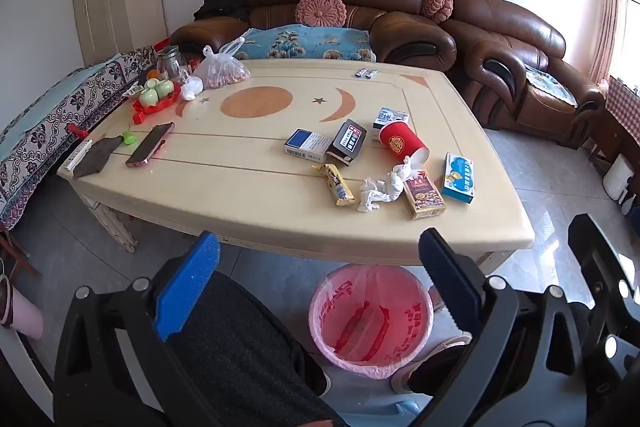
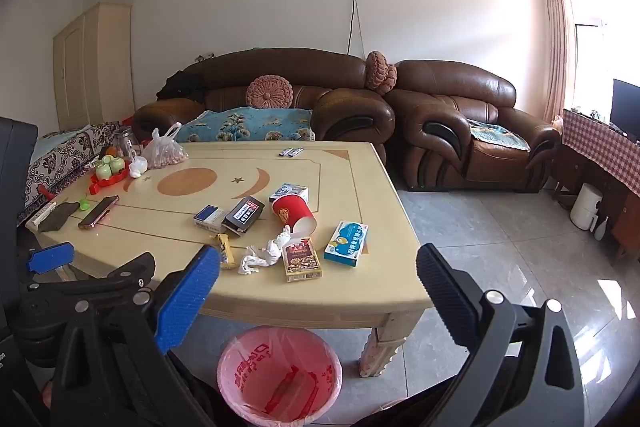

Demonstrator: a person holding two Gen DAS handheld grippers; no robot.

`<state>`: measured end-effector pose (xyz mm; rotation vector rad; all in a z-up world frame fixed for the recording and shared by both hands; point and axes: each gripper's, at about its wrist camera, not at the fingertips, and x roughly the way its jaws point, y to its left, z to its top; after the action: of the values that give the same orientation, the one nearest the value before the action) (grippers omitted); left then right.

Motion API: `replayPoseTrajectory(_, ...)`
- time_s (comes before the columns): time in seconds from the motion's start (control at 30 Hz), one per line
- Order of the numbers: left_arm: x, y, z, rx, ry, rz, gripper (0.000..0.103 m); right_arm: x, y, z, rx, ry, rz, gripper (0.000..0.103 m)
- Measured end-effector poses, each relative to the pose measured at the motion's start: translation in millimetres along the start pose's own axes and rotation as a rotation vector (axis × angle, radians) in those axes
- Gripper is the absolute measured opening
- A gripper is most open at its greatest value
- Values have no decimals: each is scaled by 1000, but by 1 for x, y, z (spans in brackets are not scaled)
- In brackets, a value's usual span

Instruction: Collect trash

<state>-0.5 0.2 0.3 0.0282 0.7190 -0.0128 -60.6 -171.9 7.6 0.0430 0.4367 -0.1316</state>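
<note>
Trash lies on the near right part of the cream table: a tipped red paper cup, crumpled white tissue, a yellow snack wrapper, and several small boxes, among them a brown one and a blue one. A bin with a pink liner stands on the floor under the table's near edge. My left gripper is open and empty above the bin. My right gripper is open and empty before the table edge; the cup, tissue and bin show there too.
A phone, a dark cloth, a red tray with green cups and a plastic bag sit on the table's left side. Brown leather sofas stand behind. My leg in dark trousers is below the left gripper.
</note>
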Motion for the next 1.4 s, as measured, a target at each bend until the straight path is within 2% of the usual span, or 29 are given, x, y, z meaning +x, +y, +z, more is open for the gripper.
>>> replayPoseTrajectory(0.2,0,0,0,2,10,-2,98,0,0,1,-4,3,0,97)
replayPoseTrajectory(0.7,-8,2,0,-4,-41,-13,98,-3,0,0,3,-7,11,97)
replayPoseTrajectory(0.9,-6,5,0,-10,-31,-24,98,-3,0,2,2,-5,13,97)
replayPoseTrajectory(1.13,-6,3,0,-1,-44,9,98,-1,1,1,-3,0,11,97)
replayPoseTrajectory(1.4,-6,2,0,-3,-44,9,98,0,4,2,-12,-7,4,97)
